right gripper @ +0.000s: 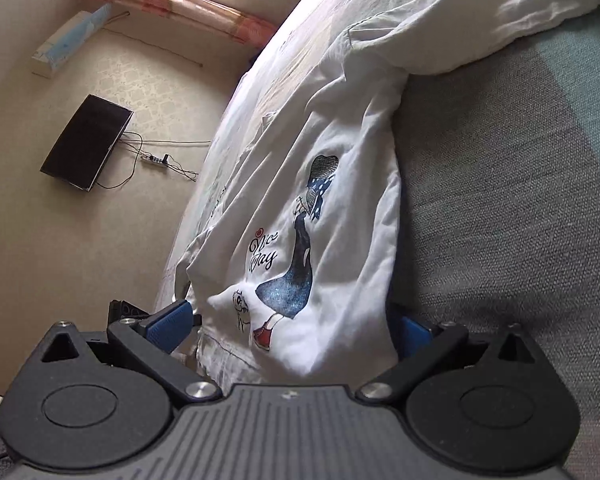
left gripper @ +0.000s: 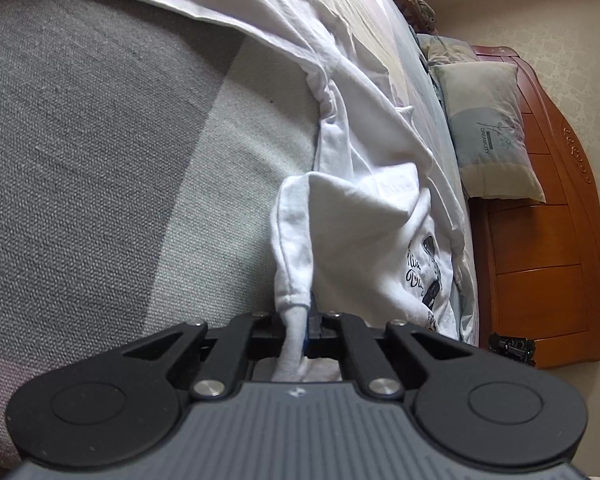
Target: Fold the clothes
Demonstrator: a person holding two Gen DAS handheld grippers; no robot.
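Your left gripper is clamped on the shirt sleeve; your right gripper stands apart (shirt between). Fold underway; next, lay the sleeve flat.

Left wrist view: T-shirt lies on the blanket, running from 12 o'clock down to centre. Its bunched edge hangs into the left gripper at 6 o'clock, pinched between the closed jaws. Pillow at 2 o'clock, beyond the shirt, leaning against the headboard at 3 o'clock.

Right wrist view: same shirt at centre, printed figure face up, blanket to its 3 o'clock side. Right gripper at 6 o'clock, jaws spread wide, shirt's near edge lying between them, pads apart from cloth on the left side. Television on the wall at 9 o'clock, power strip just beside it. Air conditioner at 10 o'clock, curtain at 11.
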